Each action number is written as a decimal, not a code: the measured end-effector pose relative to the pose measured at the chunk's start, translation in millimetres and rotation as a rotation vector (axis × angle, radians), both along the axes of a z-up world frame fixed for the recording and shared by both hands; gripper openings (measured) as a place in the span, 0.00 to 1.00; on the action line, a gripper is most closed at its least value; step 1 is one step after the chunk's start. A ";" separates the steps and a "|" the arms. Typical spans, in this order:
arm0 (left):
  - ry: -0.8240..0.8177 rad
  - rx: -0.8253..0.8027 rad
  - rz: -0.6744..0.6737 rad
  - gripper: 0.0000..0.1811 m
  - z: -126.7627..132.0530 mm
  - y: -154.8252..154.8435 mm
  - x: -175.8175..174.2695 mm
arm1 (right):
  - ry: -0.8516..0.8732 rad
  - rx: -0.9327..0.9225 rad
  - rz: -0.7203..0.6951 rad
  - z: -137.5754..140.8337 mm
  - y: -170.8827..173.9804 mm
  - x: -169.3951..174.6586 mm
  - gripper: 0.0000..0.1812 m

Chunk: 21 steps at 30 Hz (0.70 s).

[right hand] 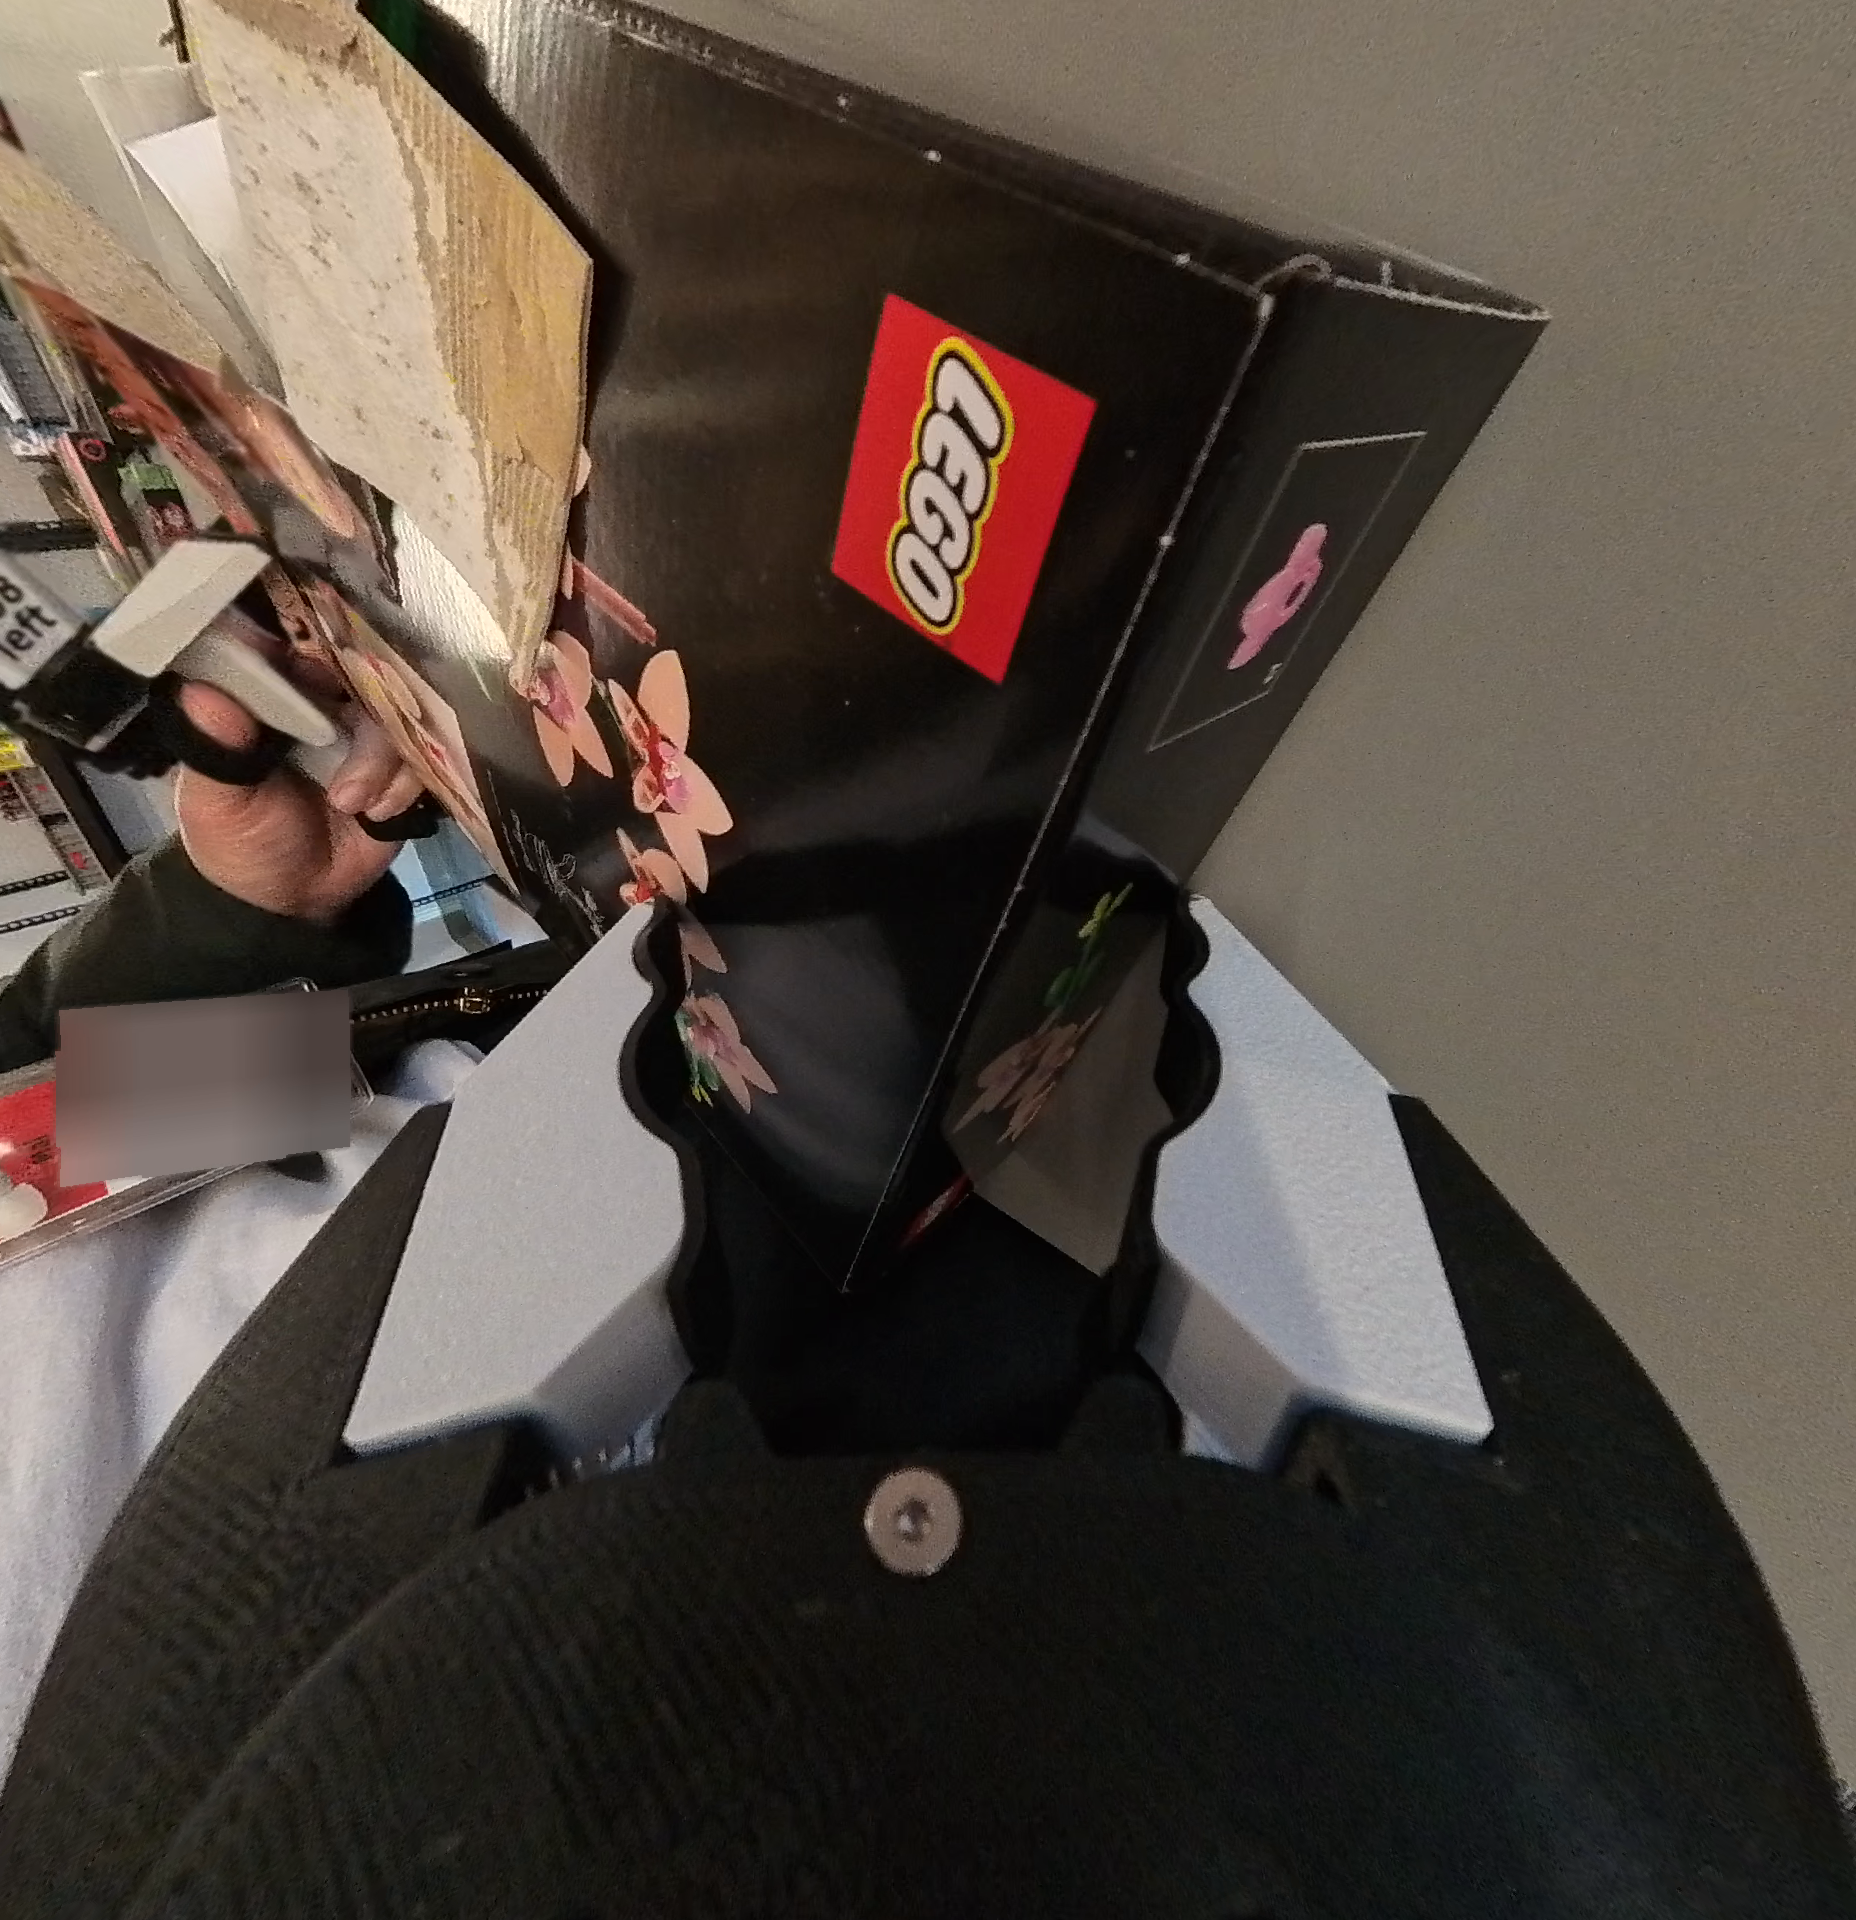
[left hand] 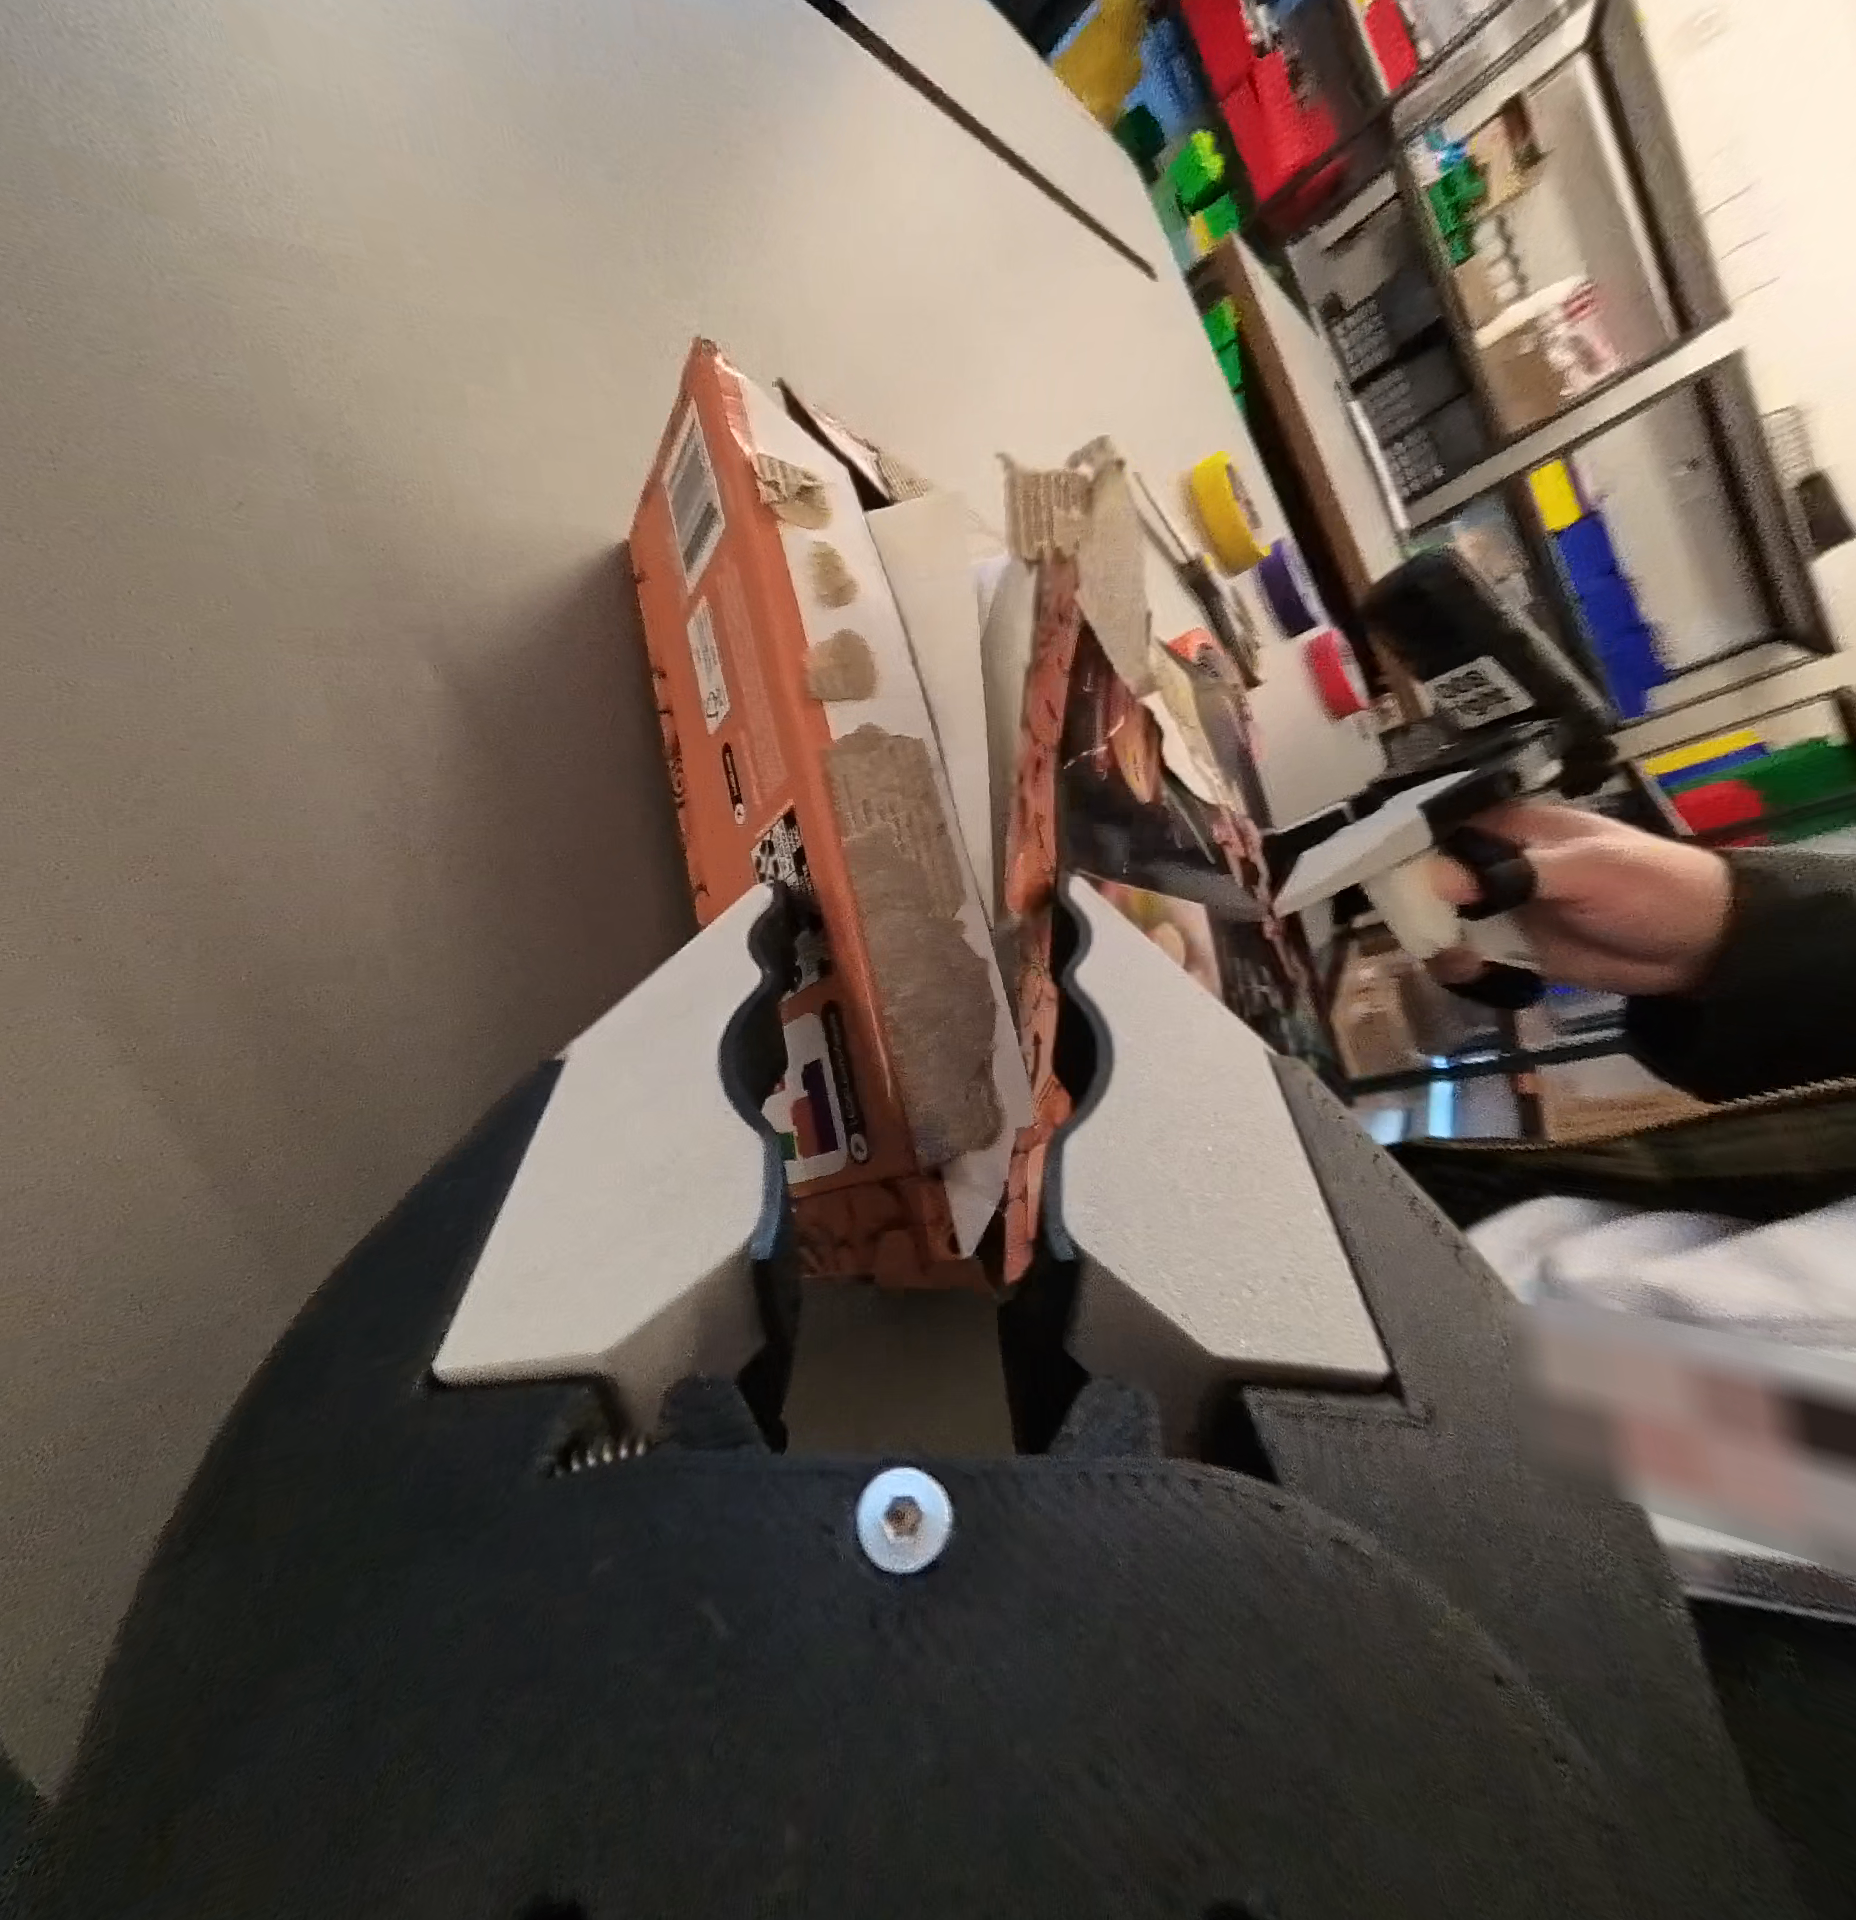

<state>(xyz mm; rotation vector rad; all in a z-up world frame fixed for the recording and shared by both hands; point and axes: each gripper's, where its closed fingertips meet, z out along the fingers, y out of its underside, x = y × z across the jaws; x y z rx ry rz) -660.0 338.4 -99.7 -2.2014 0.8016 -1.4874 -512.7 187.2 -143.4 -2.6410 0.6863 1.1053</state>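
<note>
My left claw [left hand: 919, 1039] is clamped on the near end of an orange printed cardboard box [left hand: 726, 665], one white finger pressed to each side. The box's torn flaps show raw brown corrugated board and white inner faces. Its very bottom corner is hidden between my fingers. A white barcode label [left hand: 692, 499] sits on the orange side, too blurred to make out.

My right claw [right hand: 919, 1060] is closed over the near corner of a black glossy cardboard box [right hand: 799, 520] printed with pink flowers. One pad is on the front face and the other on the narrow side. That corner sinks into shadow between the fingers. On the front sits a red square logo [right hand: 960, 483] with white lettering outlined in yellow. A torn brown flap [right hand: 404, 291] overlaps the upper left of the black box. I cannot tell whether the orange and black parts belong to one carton.

Behind both lies a pale grey surface [left hand: 280, 520]. I cannot tell whether it is the desk or a wall.

Farther off, a hand [left hand: 1589, 904] in a dark sleeve holds the other tool. Farthest away, metal shelves [left hand: 1589, 312] carry blurred red, green, yellow and blue blocks and cartons.
</note>
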 end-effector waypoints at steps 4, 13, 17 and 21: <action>0.027 0.027 0.032 0.24 -1.4 1.3 1.1 | -0.022 0.012 -0.004 0.0 0.2 -1.4 0.51; 0.092 0.137 0.040 0.20 -0.5 3.5 3.2 | -0.141 -0.068 0.204 -3.6 -4.3 -15.7 0.60; 0.115 0.142 0.047 0.19 -1.2 3.4 3.3 | -0.146 -0.064 0.167 -3.7 -2.4 -15.6 0.61; 0.113 0.110 0.098 0.22 -0.6 9.4 6.7 | -0.139 -0.073 0.166 -3.7 -1.1 -16.8 0.61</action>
